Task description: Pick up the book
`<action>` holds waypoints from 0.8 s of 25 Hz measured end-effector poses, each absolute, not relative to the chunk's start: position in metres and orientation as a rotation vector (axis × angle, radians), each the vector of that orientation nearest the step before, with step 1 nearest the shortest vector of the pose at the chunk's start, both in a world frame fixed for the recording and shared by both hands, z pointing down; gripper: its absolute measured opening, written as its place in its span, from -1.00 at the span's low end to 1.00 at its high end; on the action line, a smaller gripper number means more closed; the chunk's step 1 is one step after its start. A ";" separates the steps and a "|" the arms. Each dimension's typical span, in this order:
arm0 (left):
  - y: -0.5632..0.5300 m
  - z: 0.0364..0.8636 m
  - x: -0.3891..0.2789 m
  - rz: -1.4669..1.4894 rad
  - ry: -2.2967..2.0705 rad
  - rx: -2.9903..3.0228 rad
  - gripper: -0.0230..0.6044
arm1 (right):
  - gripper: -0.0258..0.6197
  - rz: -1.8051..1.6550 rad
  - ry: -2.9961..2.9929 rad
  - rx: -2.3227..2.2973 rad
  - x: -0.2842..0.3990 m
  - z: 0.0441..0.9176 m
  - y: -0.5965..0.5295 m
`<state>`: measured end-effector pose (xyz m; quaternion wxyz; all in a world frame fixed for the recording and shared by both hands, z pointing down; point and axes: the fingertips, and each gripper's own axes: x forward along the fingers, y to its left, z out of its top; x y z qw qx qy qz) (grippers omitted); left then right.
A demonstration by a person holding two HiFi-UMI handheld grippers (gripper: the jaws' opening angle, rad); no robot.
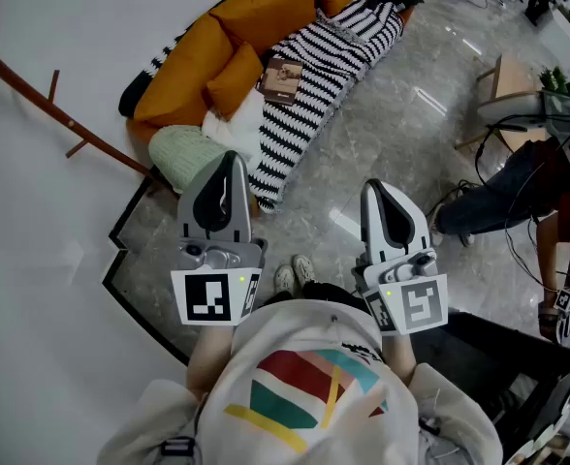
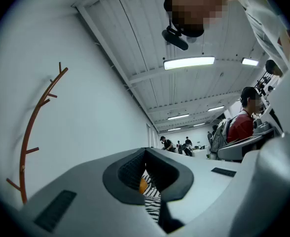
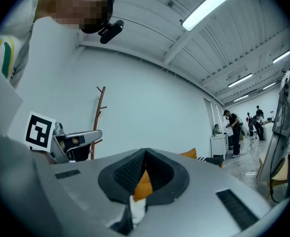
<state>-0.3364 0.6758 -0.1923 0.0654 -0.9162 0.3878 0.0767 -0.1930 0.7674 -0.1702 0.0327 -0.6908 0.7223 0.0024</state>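
Observation:
A brown book (image 1: 282, 78) lies flat on a black-and-white striped blanket (image 1: 314, 85) spread over a low sofa with orange cushions (image 1: 237, 27), far ahead of me. My left gripper (image 1: 231, 157) and right gripper (image 1: 372, 188) are held side by side at waist height, pointing toward the sofa and well short of the book. In the left gripper view the left gripper (image 2: 146, 151) has its jaw tips meeting, with nothing held. The right gripper (image 3: 145, 151) is likewise shut and empty. Only stripes (image 2: 152, 194) and orange fabric (image 3: 144, 181) show through the jaw openings.
A brown branch-shaped coat rack (image 1: 33, 90) leans on the white wall at left. A pale green cushion (image 1: 188, 153) and a white one (image 1: 235, 124) lie at the sofa's near end. A person (image 1: 518, 197) stands at right near a wooden stool (image 1: 508, 77); a black case (image 1: 498, 356) sits lower right.

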 end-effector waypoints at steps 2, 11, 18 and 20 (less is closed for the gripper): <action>0.677 -0.192 -0.334 0.235 1.167 -2.765 -0.91 | -0.88 0.010 2.221 -2.128 -0.191 -0.170 0.770; 0.683 -0.191 -0.325 0.257 1.160 -2.767 -0.91 | -0.88 0.030 2.195 -2.143 -0.179 -0.171 0.779; 0.675 -0.191 -0.309 0.280 1.180 -2.770 -0.91 | -0.88 0.051 2.217 -2.122 -0.164 -0.169 0.770; 0.674 -0.193 -0.302 0.302 1.191 -2.747 -0.91 | -0.88 0.090 2.247 -2.120 -0.159 -0.168 0.767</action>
